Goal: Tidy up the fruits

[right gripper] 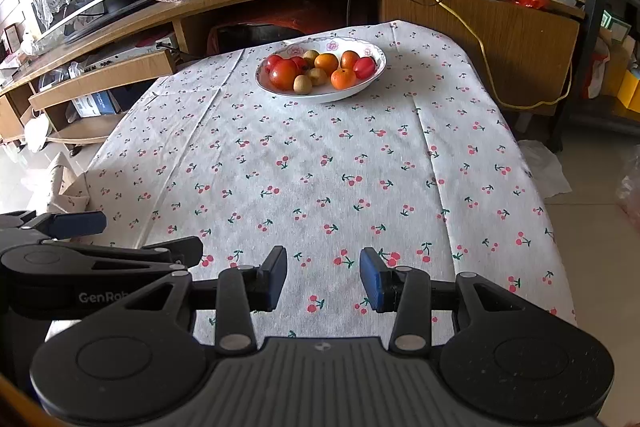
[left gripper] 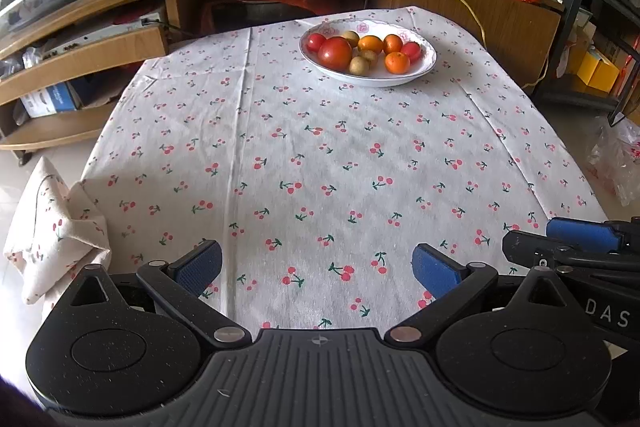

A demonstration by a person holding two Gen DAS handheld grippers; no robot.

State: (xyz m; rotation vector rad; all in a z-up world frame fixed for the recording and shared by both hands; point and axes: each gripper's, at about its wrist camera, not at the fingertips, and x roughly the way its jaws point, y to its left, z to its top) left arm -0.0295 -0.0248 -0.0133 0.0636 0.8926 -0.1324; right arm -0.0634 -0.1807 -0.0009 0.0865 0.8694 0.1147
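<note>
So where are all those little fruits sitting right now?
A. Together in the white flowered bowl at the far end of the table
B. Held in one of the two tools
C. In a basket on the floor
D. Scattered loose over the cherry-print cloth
A: the small red, orange and yellow-green fruits all lie inside the white bowl at the far end of the cloth, and both tools, left and right, are open and hold nothing.
</note>
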